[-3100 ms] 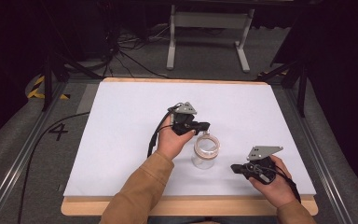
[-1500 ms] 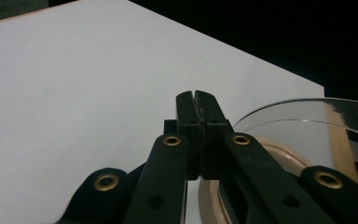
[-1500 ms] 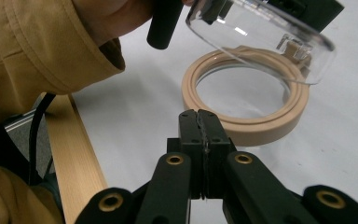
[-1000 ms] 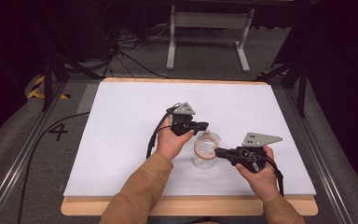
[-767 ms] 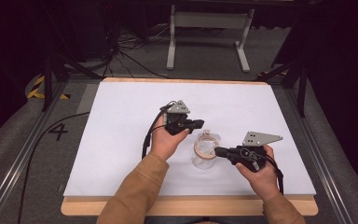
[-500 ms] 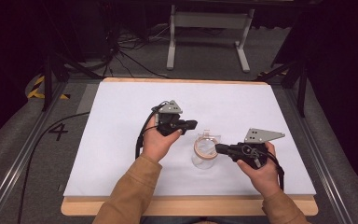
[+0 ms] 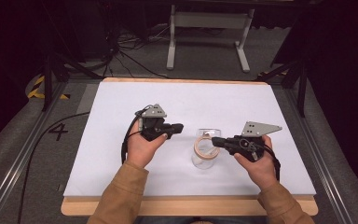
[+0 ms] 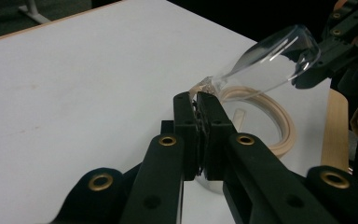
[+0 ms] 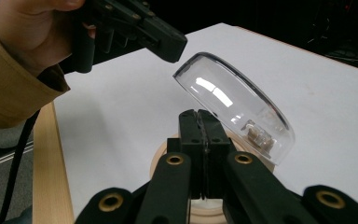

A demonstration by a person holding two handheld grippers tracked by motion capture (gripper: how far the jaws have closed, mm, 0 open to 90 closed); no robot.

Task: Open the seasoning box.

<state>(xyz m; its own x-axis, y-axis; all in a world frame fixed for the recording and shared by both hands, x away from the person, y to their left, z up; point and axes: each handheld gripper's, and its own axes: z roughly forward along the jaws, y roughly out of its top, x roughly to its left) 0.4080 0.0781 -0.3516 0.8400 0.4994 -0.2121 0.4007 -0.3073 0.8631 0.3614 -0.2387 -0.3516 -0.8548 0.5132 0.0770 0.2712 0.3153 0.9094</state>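
The left gripper [image 7: 179,127] has moved away from the clear lid [image 7: 206,134] since a second ago. Back then its tip was right at the lid. Now it sits to the left of the lid, with a gap of white table [image 7: 98,140] between them. The right gripper [image 7: 215,141] has stayed put at the lid's right side.

The clear lid is tilted up on its edge, not lying flat. It leans over a round tan ring [image 7: 204,150], which looks like a roll of tape. The ring lies flat on the table, right under the lid and touching it. In the right gripper view the lid [image 9: 235,105] stands just past the gripper's tip, and the ring [image 9: 161,158] peeks out from behind the jaws.

The right gripper's jaws are pressed together. Its tip is right at the lid, but I cannot tell if it pinches the lid's edge. The left gripper's jaws are together too, with only a thin crack between them and nothing inside.
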